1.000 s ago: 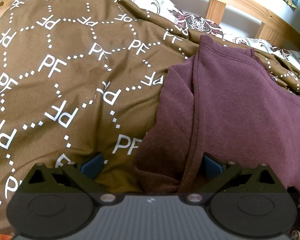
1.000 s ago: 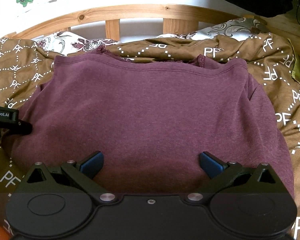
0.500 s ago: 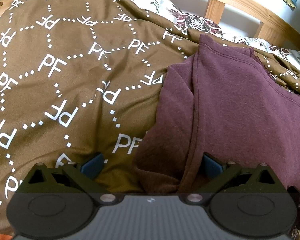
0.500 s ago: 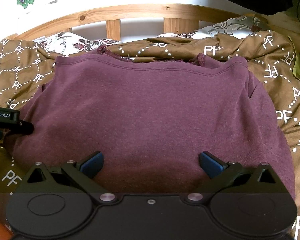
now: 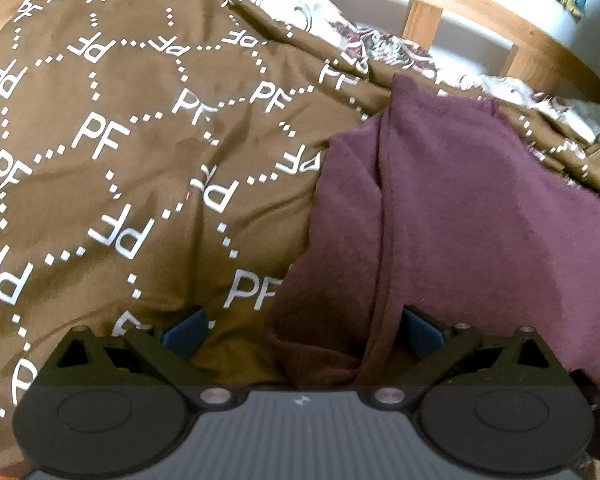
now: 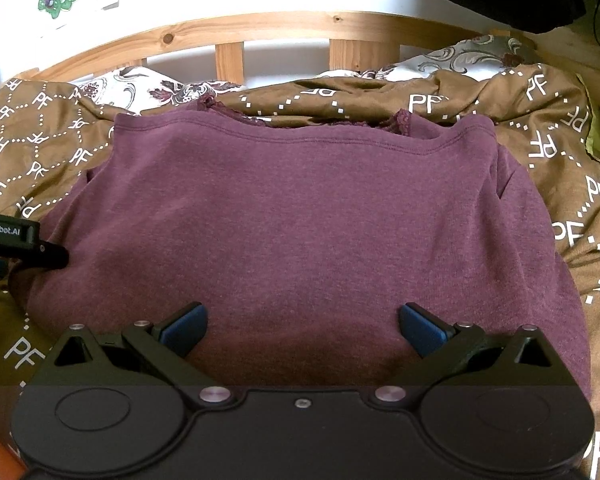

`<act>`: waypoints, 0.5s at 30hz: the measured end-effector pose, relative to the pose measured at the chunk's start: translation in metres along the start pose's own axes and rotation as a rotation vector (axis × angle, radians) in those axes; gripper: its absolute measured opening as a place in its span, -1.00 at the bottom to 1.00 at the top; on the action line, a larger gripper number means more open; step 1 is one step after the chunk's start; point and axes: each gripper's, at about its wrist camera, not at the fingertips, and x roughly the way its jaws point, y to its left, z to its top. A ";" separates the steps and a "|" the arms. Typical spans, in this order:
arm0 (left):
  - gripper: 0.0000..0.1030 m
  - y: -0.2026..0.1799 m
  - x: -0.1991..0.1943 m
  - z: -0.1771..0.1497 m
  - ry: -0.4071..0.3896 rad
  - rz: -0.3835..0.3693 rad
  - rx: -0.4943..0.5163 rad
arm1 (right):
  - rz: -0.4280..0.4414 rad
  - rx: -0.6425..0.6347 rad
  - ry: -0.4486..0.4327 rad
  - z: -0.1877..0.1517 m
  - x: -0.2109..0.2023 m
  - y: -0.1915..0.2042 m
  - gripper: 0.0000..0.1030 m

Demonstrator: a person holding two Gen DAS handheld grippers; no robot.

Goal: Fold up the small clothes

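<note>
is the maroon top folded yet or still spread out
Partly folded: the maroon knit top lies on the brown patterned duvet with its hem doubled up over the lace-trimmed neckline and both sides tucked in.

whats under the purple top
The purple top lies spread on the brown PF-print bedspread, which shows all round it. Whatever lies directly beneath the top, or between its layers, is covered and cannot be seen.
</note>
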 end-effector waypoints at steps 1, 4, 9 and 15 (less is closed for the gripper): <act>0.99 0.002 -0.004 0.000 -0.034 -0.021 0.004 | 0.000 -0.001 -0.001 0.000 0.000 0.000 0.99; 0.99 0.000 -0.015 -0.001 -0.151 -0.078 0.091 | 0.000 -0.003 -0.003 -0.001 0.000 0.000 0.99; 0.99 -0.018 -0.003 0.010 -0.119 -0.115 0.284 | -0.003 -0.007 -0.009 -0.002 -0.001 0.001 0.99; 0.99 -0.027 0.020 0.019 -0.014 -0.128 0.308 | -0.002 -0.004 -0.015 -0.003 -0.002 0.001 0.99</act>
